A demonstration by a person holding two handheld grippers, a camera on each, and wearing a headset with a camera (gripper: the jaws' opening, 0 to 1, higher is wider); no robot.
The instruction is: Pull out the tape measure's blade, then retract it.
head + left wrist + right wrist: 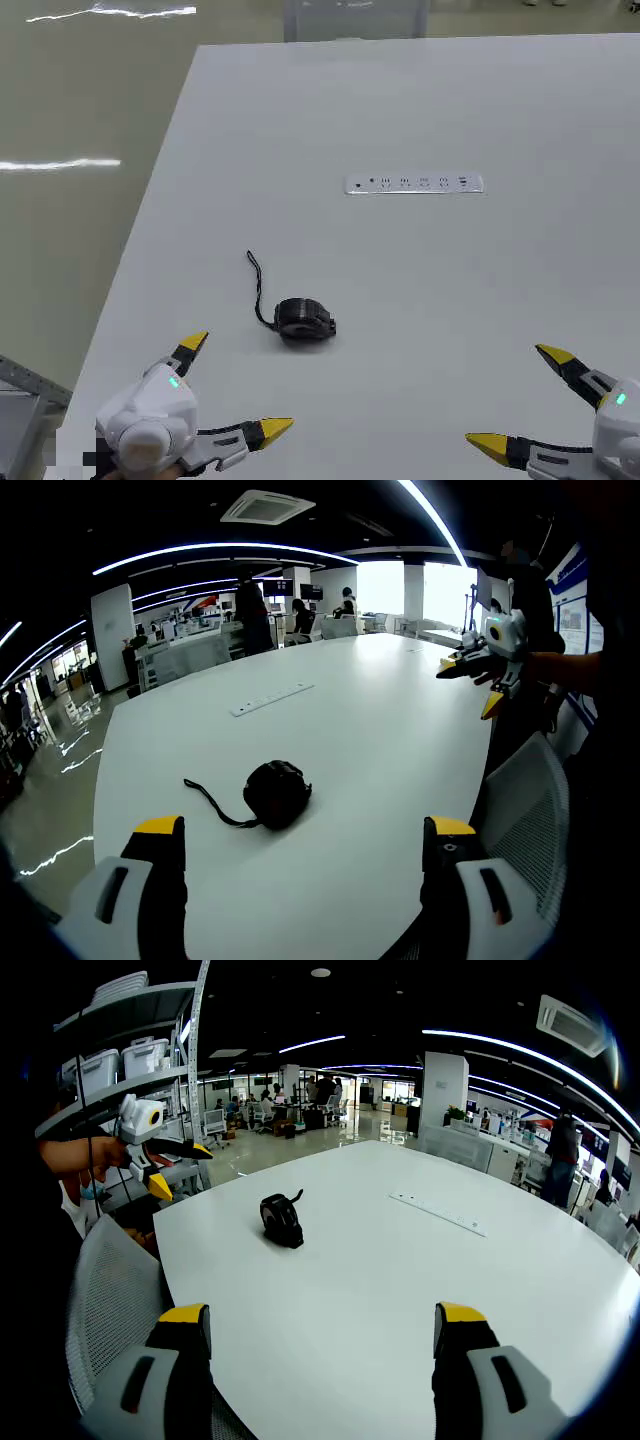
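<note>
So, nothing gripped yet: left tool (240,383) and right tool (515,396) both hover over the near edge of the tabletop (450,300), jaws spread wide, empty. Tape measure (303,320) lies on its side toward the near left corner, closer to the left tool but well apart from both. Its wrist strap (256,285) trails off toward the far edge. Power strip (414,184) sits further in, clear of the work. Blade looks fully housed; can't make out which way its tip faces. Risks as I see them: the case is small and rounded on a smooth top, so a one-sided pinch will probably skate it away. Grabbing the strap instead of the body would leave the case free to swing. If the case isn't pinned firmly, pulling the blade just drags the whole thing. Letting go of an extended blade could whip it back.
</note>
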